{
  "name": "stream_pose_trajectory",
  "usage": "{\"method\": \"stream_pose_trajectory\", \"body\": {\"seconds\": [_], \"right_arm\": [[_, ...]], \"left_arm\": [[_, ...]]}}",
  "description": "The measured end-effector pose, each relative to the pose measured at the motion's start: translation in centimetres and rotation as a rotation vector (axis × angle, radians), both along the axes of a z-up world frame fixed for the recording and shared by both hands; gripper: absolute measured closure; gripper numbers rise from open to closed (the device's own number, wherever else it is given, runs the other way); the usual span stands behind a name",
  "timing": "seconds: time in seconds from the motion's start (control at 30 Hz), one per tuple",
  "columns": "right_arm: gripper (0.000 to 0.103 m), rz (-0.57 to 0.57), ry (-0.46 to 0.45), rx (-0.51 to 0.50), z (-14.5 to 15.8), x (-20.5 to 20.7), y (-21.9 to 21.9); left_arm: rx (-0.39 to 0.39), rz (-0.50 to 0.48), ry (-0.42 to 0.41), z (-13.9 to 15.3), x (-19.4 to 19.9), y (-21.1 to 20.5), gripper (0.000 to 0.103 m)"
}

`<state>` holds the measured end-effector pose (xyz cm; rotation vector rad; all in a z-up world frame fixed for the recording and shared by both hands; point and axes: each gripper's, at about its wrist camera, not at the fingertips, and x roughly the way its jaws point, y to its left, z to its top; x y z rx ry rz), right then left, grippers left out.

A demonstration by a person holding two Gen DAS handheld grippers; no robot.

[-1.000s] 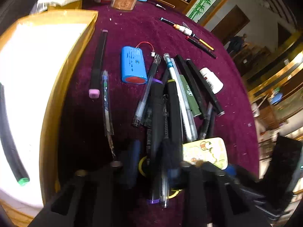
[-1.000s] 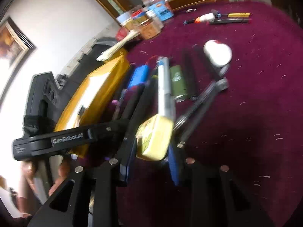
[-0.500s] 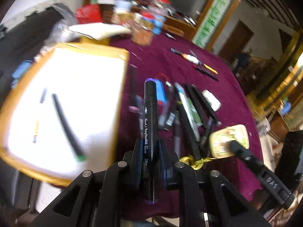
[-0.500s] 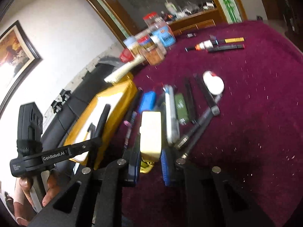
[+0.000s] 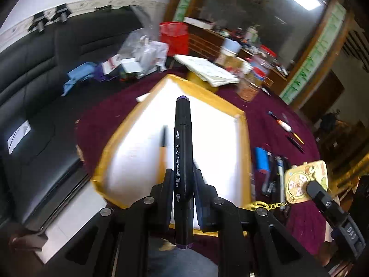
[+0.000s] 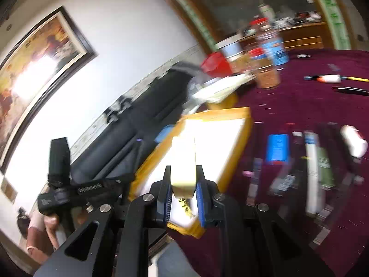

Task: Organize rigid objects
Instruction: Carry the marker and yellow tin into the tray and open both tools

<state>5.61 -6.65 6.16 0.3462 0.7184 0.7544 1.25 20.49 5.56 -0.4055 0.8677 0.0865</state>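
Note:
My left gripper point(image 5: 183, 180) is shut on a black art marker point(image 5: 183, 152) with purple ends, held above the white tray with a yellow rim point(image 5: 242, 138). A pencil-like pen point(image 5: 163, 145) lies in the tray. My right gripper point(image 6: 183, 184) is shut on a pale yellow tin point(image 6: 183, 164) with a gold chain, held over the tray's near corner point(image 6: 239, 115). The tin with its cartoon face also shows in the left wrist view point(image 5: 304, 182). Several pens and a blue battery pack point(image 6: 278, 147) lie in a row on the maroon cloth.
Jars and bottles point(image 6: 267, 69) and a stack of papers point(image 5: 207, 69) stand past the tray. A black sofa point(image 5: 34, 73) lies left of the table. More pens point(image 6: 332, 78) lie at the far right. The left gripper handle and hand point(image 6: 60, 198) sit at lower left.
Both grippers lifted their objects off the pen pile and swung left over the tray. The marker and the tin went with them.

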Motion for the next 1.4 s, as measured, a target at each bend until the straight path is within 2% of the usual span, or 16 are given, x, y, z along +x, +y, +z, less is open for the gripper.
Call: {"method": "stream_pose_trajectory", "body": {"seconds": [0.1,0.2,0.33,0.5,0.63,0.83,0.9,0.97,1.03,1.07,1.1,1.13,1.17,1.2,1.27,1.4], "right_arm": [[0.086,0.057,0.014,-0.022,-0.4,1.9,3.7],[0.085,0.088,0.017,-0.048,-0.9,3.3,6.6],[0.085,0.114,0.102,-0.063,-3.3,6.2,9.2],[0.085,0.088,0.142,-0.129,-5.6,7.9,9.9],[0.085,0.044,0.122,-0.146,-5.8,8.2,8.9],[0.085,0.089,0.195,-0.191,-7.9,9.4,10.3],[0.085,0.081,0.175,-0.218,-7.9,9.2,10.9],[0.085,0.107,0.191,-0.213,-8.1,9.1,11.3],[0.081,0.117,0.188,-0.232,-8.0,9.1,11.6],[0.076,0.116,0.177,-0.24,-7.8,8.9,11.6],[0.072,0.113,0.166,-0.245,-7.5,8.8,11.6],[0.058,0.103,0.152,-0.25,-7.1,8.5,11.4],[0.046,0.081,0.134,-0.249,-6.6,8.1,10.9],[0.044,0.067,0.122,-0.238,-6.3,7.7,10.3],[0.044,0.064,0.118,-0.192,-5.7,6.6,8.6],[0.044,0.031,0.103,-0.109,-4.8,3.7,4.4]], "left_arm": [[0.006,0.032,0.033,-1.2,0.5,1.4,0.087],[0.059,0.053,0.058,-2.2,0.8,2.2,0.087],[0.071,0.06,0.083,-3.6,2.3,3.1,0.087],[0.1,0.048,0.12,-4.8,3.8,3.1,0.087],[0.132,0.014,0.153,-5.8,4.6,2.2,0.087],[0.168,-0.008,0.194,-6.8,5.2,1.6,0.087],[0.182,-0.009,0.205,-7.0,5.2,1.4,0.086],[0.191,-0.004,0.2,-7.0,5.1,1.4,0.086],[0.195,0.002,0.197,-7.0,4.9,1.5,0.084],[0.194,0.0,0.194,-6.9,4.8,1.4,0.079],[0.199,-0.001,0.188,-6.8,4.7,1.3,0.067],[0.219,0.006,0.17,-6.4,4.2,1.0,0.06],[0.232,0.015,0.151,-6.1,3.8,0.8,0.045],[0.245,0.027,0.126,-5.7,3.2,0.5,0.037],[0.28,0.053,0.089,-4.8,1.9,-0.2,0.036],[0.292,0.058,0.056,-3.5,-0.1,-1.7,0.036]]}}
